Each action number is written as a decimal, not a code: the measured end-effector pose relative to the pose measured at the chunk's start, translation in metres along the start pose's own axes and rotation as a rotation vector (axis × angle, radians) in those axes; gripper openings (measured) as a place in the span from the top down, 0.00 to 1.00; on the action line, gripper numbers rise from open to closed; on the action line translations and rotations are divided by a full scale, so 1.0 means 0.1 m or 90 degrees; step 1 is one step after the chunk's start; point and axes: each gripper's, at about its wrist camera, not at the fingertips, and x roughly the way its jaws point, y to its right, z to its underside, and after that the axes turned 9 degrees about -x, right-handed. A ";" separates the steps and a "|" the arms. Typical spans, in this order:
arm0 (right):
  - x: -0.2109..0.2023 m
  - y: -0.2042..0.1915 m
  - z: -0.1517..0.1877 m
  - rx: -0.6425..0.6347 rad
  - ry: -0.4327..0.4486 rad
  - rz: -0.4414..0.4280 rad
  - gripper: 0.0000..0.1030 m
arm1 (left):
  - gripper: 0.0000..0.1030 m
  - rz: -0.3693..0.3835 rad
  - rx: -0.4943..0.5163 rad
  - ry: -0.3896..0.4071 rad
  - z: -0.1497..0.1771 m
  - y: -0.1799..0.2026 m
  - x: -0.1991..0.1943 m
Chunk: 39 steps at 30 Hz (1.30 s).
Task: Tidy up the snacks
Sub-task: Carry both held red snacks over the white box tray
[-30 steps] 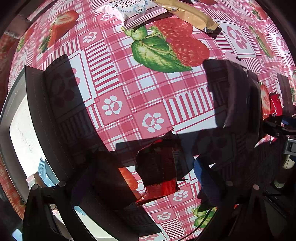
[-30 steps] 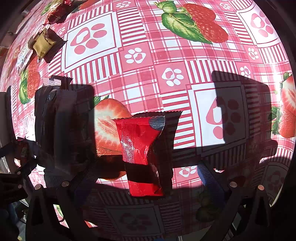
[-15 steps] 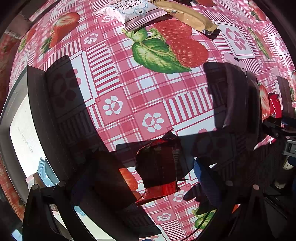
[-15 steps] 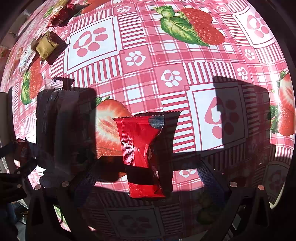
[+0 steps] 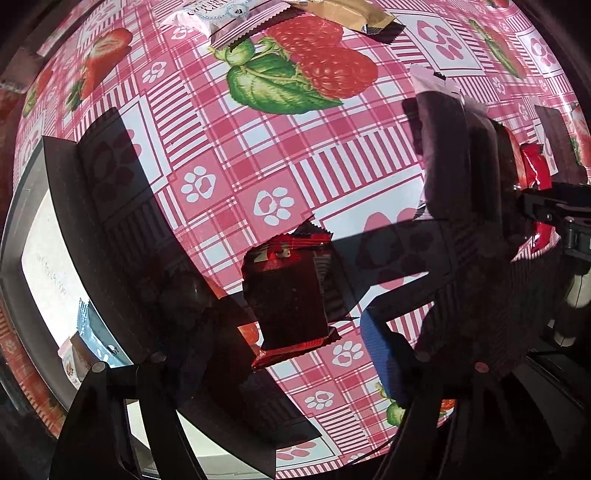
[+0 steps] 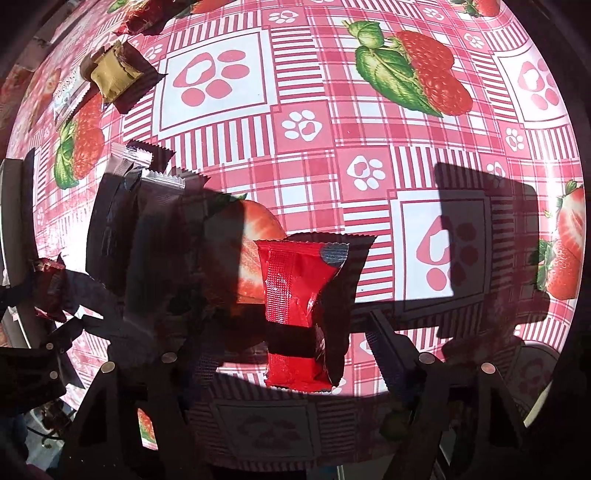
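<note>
A red snack packet [image 5: 288, 295] lies in shadow on the strawberry tablecloth, between the spread fingers of my open left gripper [image 5: 295, 343]. A second red packet [image 6: 299, 310] lies between the spread fingers of my open right gripper [image 6: 291, 350]; it also shows at the far right of the left wrist view [image 5: 533, 173]. Neither packet is gripped. Silver-ended dark bars [image 6: 125, 206] lie left of the right packet, also seen in the left wrist view [image 5: 447, 147].
A white tray [image 5: 44, 258] at the left holds a blue packet [image 5: 92, 336] and another packet. At the far edge lie a white packet [image 5: 221, 14] and a gold bar [image 5: 347, 14]. A gold packet [image 6: 110, 74] and a dark red one [image 6: 140, 14] lie far left.
The left gripper has shifted slightly, so the far packets sit nearer the top edge. The right view has barely changed. Both packets still lie on the cloth.
</note>
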 end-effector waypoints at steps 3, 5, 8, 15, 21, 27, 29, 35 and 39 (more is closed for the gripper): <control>-0.08 -0.02 -0.03 -0.011 0.014 0.002 0.78 | 0.68 -0.001 0.037 0.019 0.01 0.08 -0.10; -0.12 0.01 -0.05 0.000 0.018 -0.010 0.78 | 0.69 0.021 0.040 0.013 0.00 0.09 -0.13; -0.20 0.02 -0.04 0.029 0.028 -0.050 0.78 | 0.69 0.056 0.025 0.029 -0.01 0.02 -0.27; -0.48 0.17 -0.02 0.079 0.062 -0.119 0.78 | 0.69 0.097 -0.007 0.089 -0.07 -0.24 -0.71; -0.68 0.23 -0.09 0.105 0.085 -0.154 0.78 | 0.69 0.122 -0.051 0.121 0.00 -0.61 -0.93; -0.74 -0.06 -0.02 0.069 0.094 -0.152 0.78 | 0.69 0.124 -0.095 0.143 0.25 -0.83 -0.97; -0.73 -0.18 0.03 0.047 0.095 -0.151 0.78 | 0.69 0.122 -0.106 0.151 0.35 -0.91 -0.96; -0.74 -0.71 -0.15 -0.020 0.099 -0.150 0.78 | 0.69 0.104 -0.134 0.173 0.47 -1.15 -0.98; -0.78 -1.09 -0.27 -0.077 0.096 -0.146 0.78 | 0.69 0.096 -0.164 0.187 0.56 -1.41 -1.01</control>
